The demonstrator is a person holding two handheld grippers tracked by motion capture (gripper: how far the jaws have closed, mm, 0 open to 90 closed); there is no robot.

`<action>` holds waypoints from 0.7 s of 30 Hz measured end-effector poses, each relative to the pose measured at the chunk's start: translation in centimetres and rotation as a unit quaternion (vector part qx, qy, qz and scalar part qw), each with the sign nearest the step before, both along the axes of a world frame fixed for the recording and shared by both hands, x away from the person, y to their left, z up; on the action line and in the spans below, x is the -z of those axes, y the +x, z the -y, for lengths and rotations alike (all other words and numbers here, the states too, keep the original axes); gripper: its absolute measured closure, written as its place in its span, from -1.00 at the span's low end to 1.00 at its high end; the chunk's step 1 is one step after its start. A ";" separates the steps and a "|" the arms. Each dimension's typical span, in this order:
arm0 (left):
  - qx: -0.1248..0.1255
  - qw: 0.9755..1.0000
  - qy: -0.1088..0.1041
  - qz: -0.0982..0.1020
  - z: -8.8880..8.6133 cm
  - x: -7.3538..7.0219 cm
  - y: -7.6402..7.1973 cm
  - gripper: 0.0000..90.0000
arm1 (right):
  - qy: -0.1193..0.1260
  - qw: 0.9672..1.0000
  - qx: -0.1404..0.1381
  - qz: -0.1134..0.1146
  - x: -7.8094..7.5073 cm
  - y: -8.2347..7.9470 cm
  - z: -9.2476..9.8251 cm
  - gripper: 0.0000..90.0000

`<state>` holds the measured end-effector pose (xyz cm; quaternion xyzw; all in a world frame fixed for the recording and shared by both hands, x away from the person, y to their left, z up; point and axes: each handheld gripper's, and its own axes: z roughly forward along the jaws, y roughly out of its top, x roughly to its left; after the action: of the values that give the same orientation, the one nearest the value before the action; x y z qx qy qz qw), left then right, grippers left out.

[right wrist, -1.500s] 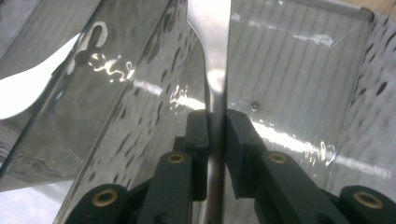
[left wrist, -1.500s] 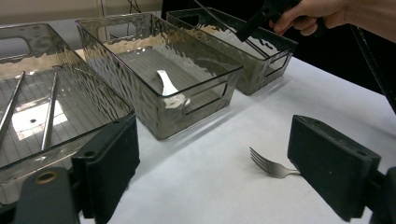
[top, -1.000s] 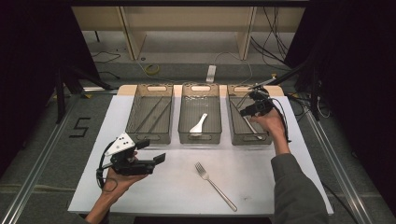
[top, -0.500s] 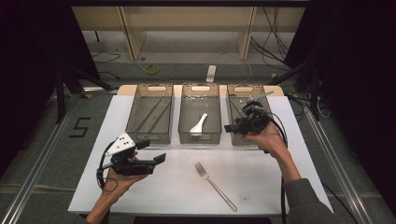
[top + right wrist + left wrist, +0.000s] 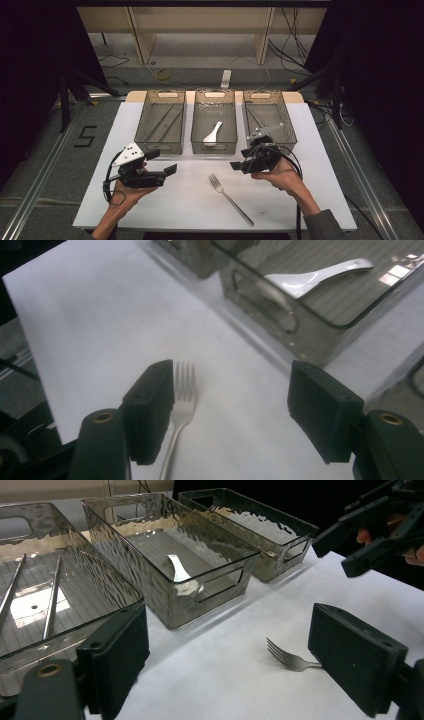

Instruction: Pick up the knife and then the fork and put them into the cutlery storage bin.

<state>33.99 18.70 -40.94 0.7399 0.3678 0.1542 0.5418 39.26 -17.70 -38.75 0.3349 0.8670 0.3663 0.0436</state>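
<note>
Counter (image 5: 150,205) under white sheet, filling the lower centre of the high view. Three clear ribbed bins in a row across mid-frame: left bin (image 5: 145,120) with thin metal rods (image 5: 165,121) laid lengthwise; middle bin (image 5: 200,122) with a white spoon (image 5: 213,132) lying on its floor; right bin (image 5: 290,125) at centre right, contents hard to tell.

Left gripper (image 5: 165,161) at lower left of the high view, held in the left hand (image 5: 125,192) above the counter, pointing toward frame centre. Jaws spread wide, nothing between them (left gripper view: fork tines seen on the sheet through the gap, well beyond the pads).

Right gripper (image 5: 240,166) at lower centre right, held in the right hand (image 5: 280,175), just in front of the right bin, pointing left toward frame centre. Jaws spread, having just been opening, nothing pinched. In the right gripper view, fork head just beside the left pad, lying on the sheet beneath the jaws rather than between the pads; contact cannot be told.

Fork (image 5: 230,199) on the bare sheet, lower centre of the high view, clear of all bins. Tines toward the upper left, handle running to the lower right. Tines just below and left of the right gripper's tips.
</note>
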 end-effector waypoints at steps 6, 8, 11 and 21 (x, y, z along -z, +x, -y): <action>-0.001 1.000 0.000 0.000 0.0 0.0 0.0 -0.65 | -0.002 0.999 -0.034 0.000 0.9 -1.5 -0.6 -0.15; -0.001 1.000 0.000 0.000 0.0 0.0 0.0 -0.65 | 0.001 0.999 -0.043 -0.005 1.2 -1.9 -0.9 -0.06; 0.000 1.000 0.003 0.002 0.0 0.0 0.0 -0.65 | -0.005 0.998 -0.054 -0.009 1.6 -2.4 -1.3 0.06; 0.000 1.000 0.003 0.002 0.0 -0.1 0.0 -0.65 | -0.019 0.996 -0.084 -0.033 3.0 -3.8 -1.6 0.62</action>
<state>33.94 18.71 -40.88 0.7412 0.3659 0.1567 0.5406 35.48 -16.12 -41.77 0.2714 0.9001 0.3406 -0.0093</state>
